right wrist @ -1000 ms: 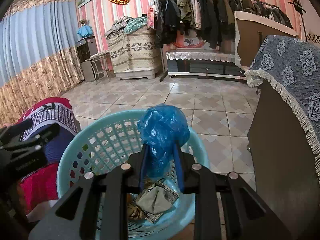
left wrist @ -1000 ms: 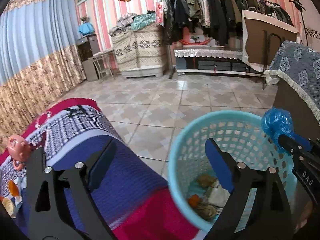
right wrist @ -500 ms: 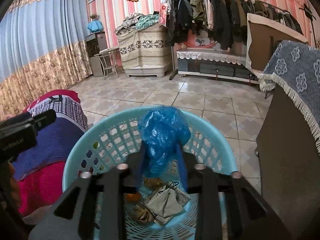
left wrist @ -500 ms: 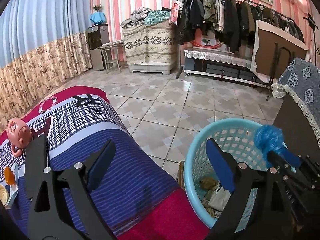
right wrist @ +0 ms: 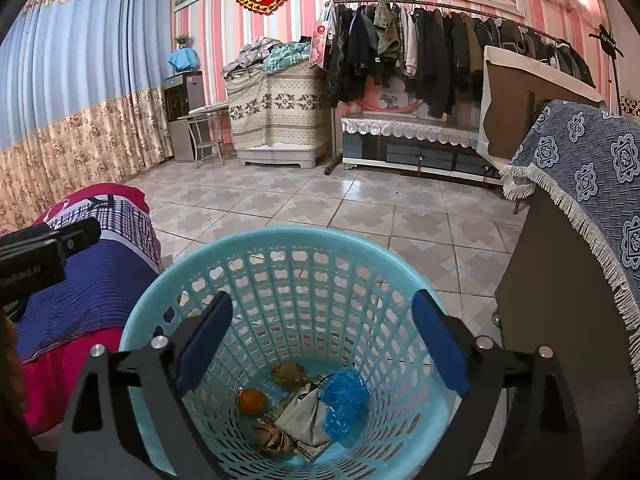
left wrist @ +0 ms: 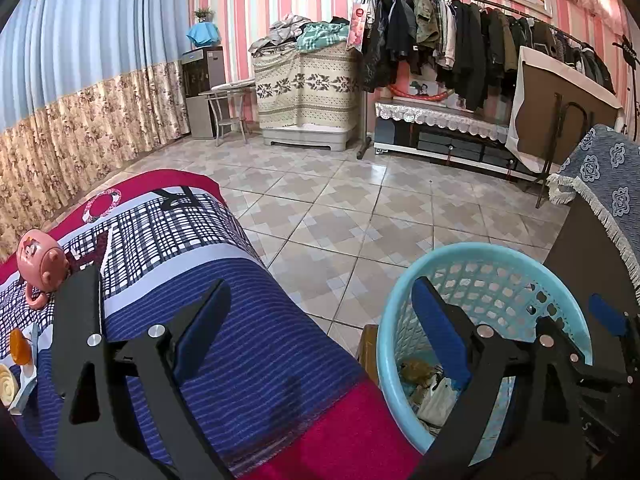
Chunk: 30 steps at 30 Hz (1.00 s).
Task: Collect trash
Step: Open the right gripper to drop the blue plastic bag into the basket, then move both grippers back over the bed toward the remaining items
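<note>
Right wrist view shows the right gripper (right wrist: 322,344) spread wide and empty over the basket (right wrist: 280,240), where the blue bag (right wrist: 344,400) lies. It looks light and crinkly, best pinched at a bunched fold. Left gripper (left wrist: 320,320) is likewise open, holding nothing.

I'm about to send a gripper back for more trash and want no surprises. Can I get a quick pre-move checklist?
1. Blue plastic bag released: ok, it lies at the bottom of the basket, beside a white bag.
2. Right gripper empty: ok, jaws wide open over the basket.
3. Left gripper empty: ok, jaws wide open, nothing between them.
4. Basket upright: ok, on the floor by the blanket.
5. More trash to fetch: cannot tell; small items lie at the blanket's left edge, but what they are is unclear.
6. Pink toy out of the way: cannot tell; it sits near those items.
</note>
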Tool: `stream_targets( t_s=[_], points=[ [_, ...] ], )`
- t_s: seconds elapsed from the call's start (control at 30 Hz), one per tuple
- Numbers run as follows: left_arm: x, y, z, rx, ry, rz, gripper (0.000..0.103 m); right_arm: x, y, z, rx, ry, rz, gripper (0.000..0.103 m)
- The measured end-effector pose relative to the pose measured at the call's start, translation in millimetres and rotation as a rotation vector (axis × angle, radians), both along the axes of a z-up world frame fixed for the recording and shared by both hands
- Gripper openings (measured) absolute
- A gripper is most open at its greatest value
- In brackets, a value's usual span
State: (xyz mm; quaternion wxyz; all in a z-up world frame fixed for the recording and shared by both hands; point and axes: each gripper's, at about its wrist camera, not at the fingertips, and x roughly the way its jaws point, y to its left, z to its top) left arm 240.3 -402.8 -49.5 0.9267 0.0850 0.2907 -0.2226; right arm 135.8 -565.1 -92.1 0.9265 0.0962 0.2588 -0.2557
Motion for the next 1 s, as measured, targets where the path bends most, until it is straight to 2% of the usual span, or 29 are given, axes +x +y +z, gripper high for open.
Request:
stream_targets(
  t_s=[0.23, 0.4, 0.57, 0.8, 1.0],
  points=[
    [0.5, 4.1, 3.0, -0.022, 0.022, 0.012, 0.089, 3.9, 4.0, -3.8, -0.019, 0.023, 0.008, 0.093],
    [-5.5, 22.9, 12.6, -0.019, -0.018, 0.068, 0.095, 6.0, 9.3, -0.8, -0.030, 0.024, 0.011, 0.093],
    [-7.3, 57.7, 25.0, -0.039, -0.031, 0.129, 0.096, 7.4, 18.5, 5.7, -0.023, 0.002, 0.012, 0.093],
    [-15.9, 114.1, 26.7, 0.001, -0.044, 0.204, 0.097, 13.9, 39.9, 13.0, -0.044, -0.007, 0.050, 0.093],
    [-24.1, 180.1, 33.1, 0.011, -0.042, 0.286, 0.097, 18.4, 59.0, 17.6, -0.066, -0.001, 0.086, 0.093]
  ],
)
